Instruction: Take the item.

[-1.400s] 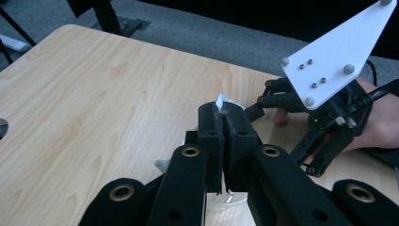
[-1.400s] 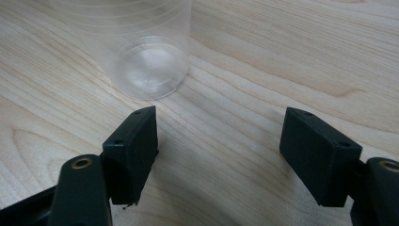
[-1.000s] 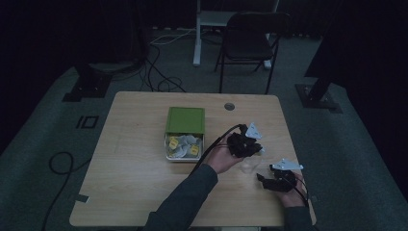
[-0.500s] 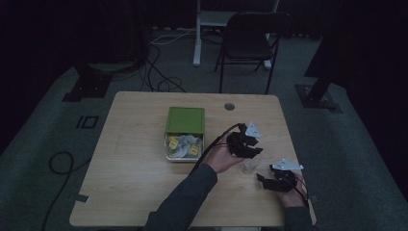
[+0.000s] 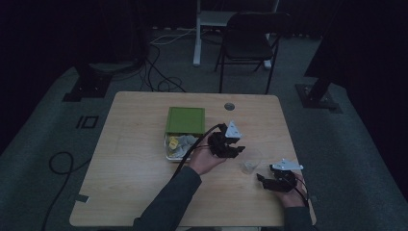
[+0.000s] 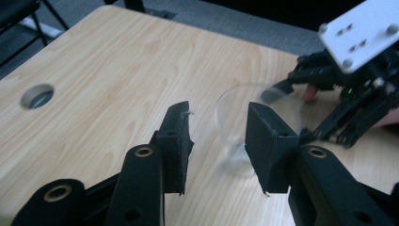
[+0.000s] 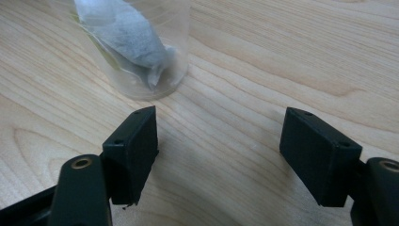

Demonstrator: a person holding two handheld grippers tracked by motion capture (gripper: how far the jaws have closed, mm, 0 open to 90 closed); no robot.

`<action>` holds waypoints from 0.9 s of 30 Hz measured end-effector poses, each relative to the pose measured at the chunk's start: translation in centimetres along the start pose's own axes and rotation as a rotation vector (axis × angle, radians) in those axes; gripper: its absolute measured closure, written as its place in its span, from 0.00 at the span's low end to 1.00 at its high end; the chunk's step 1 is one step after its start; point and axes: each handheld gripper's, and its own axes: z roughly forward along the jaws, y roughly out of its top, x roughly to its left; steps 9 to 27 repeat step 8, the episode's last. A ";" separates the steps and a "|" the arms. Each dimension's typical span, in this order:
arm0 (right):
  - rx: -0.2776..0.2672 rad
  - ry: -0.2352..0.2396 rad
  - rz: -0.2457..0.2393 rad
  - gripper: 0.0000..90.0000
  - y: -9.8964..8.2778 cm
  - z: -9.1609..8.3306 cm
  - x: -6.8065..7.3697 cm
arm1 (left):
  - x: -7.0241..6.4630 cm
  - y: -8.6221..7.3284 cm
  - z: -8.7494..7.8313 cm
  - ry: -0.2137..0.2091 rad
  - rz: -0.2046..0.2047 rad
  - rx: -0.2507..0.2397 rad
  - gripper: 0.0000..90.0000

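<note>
The left hand-held gripper (image 5: 235, 150) has drawn back, jaws just opening and empty; one clear cup (image 5: 250, 161) holds one tea bag (image 7: 134, 35).

Clear cup (image 7: 141, 47), green box (image 5: 185, 119)

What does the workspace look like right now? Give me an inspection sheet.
Surface: wooden table, round grommet hole.
Job's things: clear cup upright, tea bag inside; green box open, sachets in it.
Clutter: nothing seen.
Grippers: left gripper jaws have just been opening, nothing between them, cup just beyond; right gripper open, near cup, apart from it.
Cables: black cable trails from left gripper; more on floor.
Surroundings: dark room, chair behind table.
</note>
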 end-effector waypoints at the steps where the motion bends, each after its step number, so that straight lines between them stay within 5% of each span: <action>1: 0.000 0.000 0.000 0.31 0.0 0.0 0.0 | 0.1 -0.3 -0.2 0.007 -0.002 0.006 0.68; 8: 0.000 0.000 0.000 0.31 0.0 0.0 0.0 | 0.7 -1.8 -1.5 0.028 -0.022 -0.005 0.67; 27: 0.000 0.000 0.000 0.31 0.0 0.0 0.0 | 0.7 -1.8 -1.5 0.028 -0.022 -0.005 0.67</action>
